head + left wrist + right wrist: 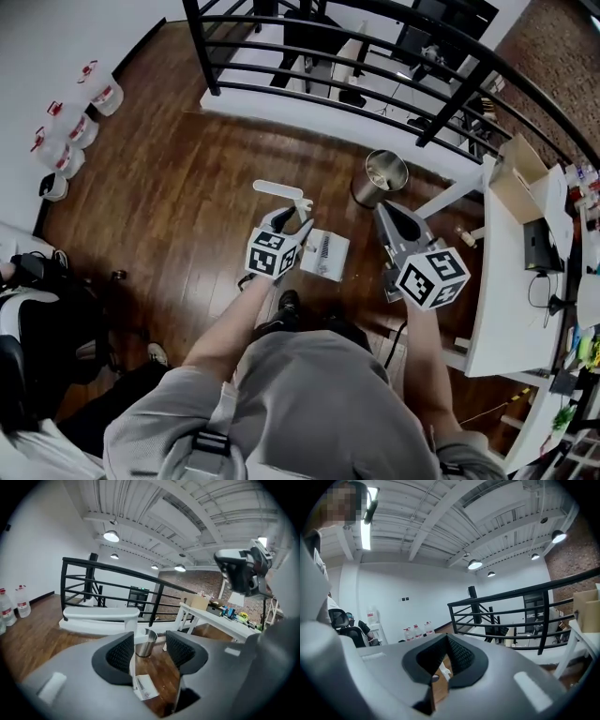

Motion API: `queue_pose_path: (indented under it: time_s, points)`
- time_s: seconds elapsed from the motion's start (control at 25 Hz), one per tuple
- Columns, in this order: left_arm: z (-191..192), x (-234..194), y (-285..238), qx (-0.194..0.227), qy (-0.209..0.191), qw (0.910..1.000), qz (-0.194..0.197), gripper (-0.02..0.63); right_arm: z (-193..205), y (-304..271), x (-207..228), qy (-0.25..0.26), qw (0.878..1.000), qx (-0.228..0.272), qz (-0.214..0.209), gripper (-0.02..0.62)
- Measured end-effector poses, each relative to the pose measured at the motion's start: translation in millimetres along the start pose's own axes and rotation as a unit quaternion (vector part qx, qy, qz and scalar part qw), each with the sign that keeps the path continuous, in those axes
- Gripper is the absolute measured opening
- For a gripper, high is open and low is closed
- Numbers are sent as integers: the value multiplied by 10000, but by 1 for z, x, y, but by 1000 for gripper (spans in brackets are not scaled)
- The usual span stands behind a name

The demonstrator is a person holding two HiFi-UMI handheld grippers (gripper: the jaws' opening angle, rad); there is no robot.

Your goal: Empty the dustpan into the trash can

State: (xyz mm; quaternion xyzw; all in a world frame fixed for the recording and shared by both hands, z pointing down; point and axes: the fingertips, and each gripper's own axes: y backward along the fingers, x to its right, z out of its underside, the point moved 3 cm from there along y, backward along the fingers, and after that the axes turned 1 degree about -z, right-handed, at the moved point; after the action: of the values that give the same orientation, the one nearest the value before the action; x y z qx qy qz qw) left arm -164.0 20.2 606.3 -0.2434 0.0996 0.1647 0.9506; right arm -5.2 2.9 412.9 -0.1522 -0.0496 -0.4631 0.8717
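A white dustpan (323, 253) stands on the wood floor in the head view, its long handle (279, 192) pointing left. My left gripper (291, 218) is right at it. In the left gripper view the jaws (150, 651) stand open with the handle's thin stem (132, 667) between them, close to the left pad; the right pad is apart from it. The handle's top bar (101, 613) crosses above. A steel trash can (380, 176) stands just beyond, also seen as the can (146, 642) between the pads. My right gripper (384, 212) is shut and empty (446, 656), right of the dustpan.
A black railing (328, 84) runs behind the can. A white table (511, 272) with a cardboard box (516, 169) stands at the right. Water jugs (70, 131) line the left wall. A seated person (37, 309) is at the left.
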Motion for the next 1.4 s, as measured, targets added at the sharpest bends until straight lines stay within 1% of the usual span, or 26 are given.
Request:
queue_pose_path:
  time_s: [0.12,0.28,0.4,0.48,0.64,0.8,0.88,1.0,1.2,1.32,1.4]
  points:
    - [12,-15,-19,-137,143,9997,-172,248,-5,1,9,11,10000,-51,43,0]
    - [15,-22,-42,-84,135,9997,-196,304,1,12,20,-8,9995,-248,181,0]
    - [11,-18,-62,-30,3,10000,-44,318,6,21,28,-40,9987,-369,340,0]
    - [11,-16,-74,-86,-145,9999,14,319,8,28,31,-42,9981,-431,439,0]
    - [18,-14,-90,-252,-491,9984,81,293,14,46,38,-82,9963,-543,664,0]
    - [20,-15,-103,-262,-724,9970,52,258,20,60,50,-108,9942,-632,864,0]
    - [21,-17,-107,-249,-817,9963,-47,169,22,65,55,-136,9935,-644,927,0]
    - [20,-19,-107,-279,-854,9959,-109,161,23,67,58,-166,9931,-646,968,0]
    - [14,-13,-104,-295,-937,9951,-85,156,23,64,61,-191,9938,-618,906,0]
    - [4,-6,-100,-269,-1071,9939,-74,164,20,63,63,-193,9944,-560,871,0]
    - [-8,-3,-97,-298,-1135,9930,-143,178,16,62,64,-198,9949,-501,852,0]
